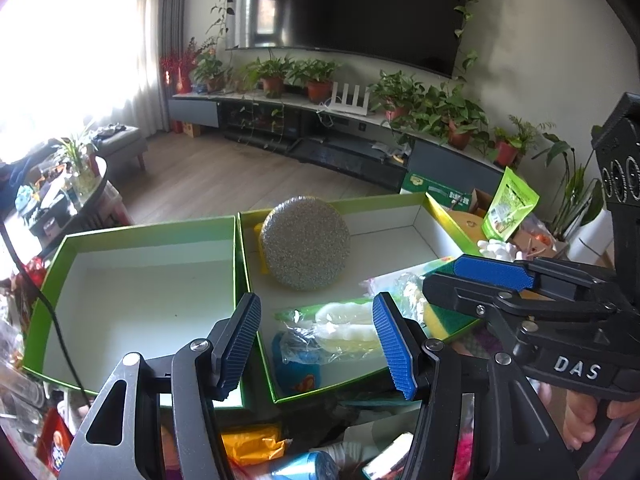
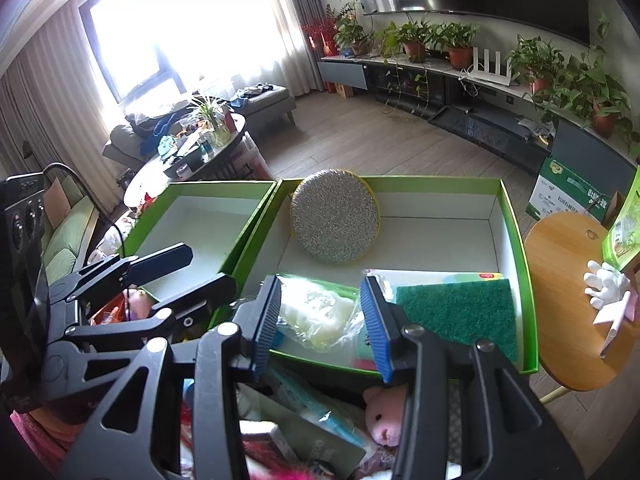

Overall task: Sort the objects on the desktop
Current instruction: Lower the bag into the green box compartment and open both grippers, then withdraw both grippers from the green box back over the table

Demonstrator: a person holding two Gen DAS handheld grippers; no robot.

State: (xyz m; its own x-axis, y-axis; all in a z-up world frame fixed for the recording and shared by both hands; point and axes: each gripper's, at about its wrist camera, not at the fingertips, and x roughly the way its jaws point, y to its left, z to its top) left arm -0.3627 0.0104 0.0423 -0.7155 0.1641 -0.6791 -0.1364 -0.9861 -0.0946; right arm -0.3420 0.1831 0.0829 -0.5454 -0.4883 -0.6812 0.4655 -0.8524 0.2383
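Note:
Two green boxes with white insides stand side by side. The left box (image 1: 60, 264) (image 2: 160, 208) holds nothing. The right box (image 1: 372, 202) (image 2: 516, 220) holds a round silver scouring pad (image 1: 305, 243) (image 2: 335, 216) leaning on its back wall, a plastic-wrapped white and blue sponge (image 1: 336, 328) (image 2: 316, 312), and a green and yellow scouring sponge (image 2: 460, 312) (image 1: 440, 316). My left gripper (image 1: 316, 344) is open and empty over the near edge between the boxes. My right gripper (image 2: 320, 320) is open and empty above the wrapped sponge; it also shows in the left wrist view (image 1: 496, 276).
Loose items lie in front of the boxes: a pink plush pig (image 2: 384, 420), an orange packet (image 1: 252, 442), a red pack (image 1: 56, 444). A round wooden side table (image 2: 568, 300) at right holds white gloves (image 2: 604, 284) and a green pouch (image 1: 508, 204).

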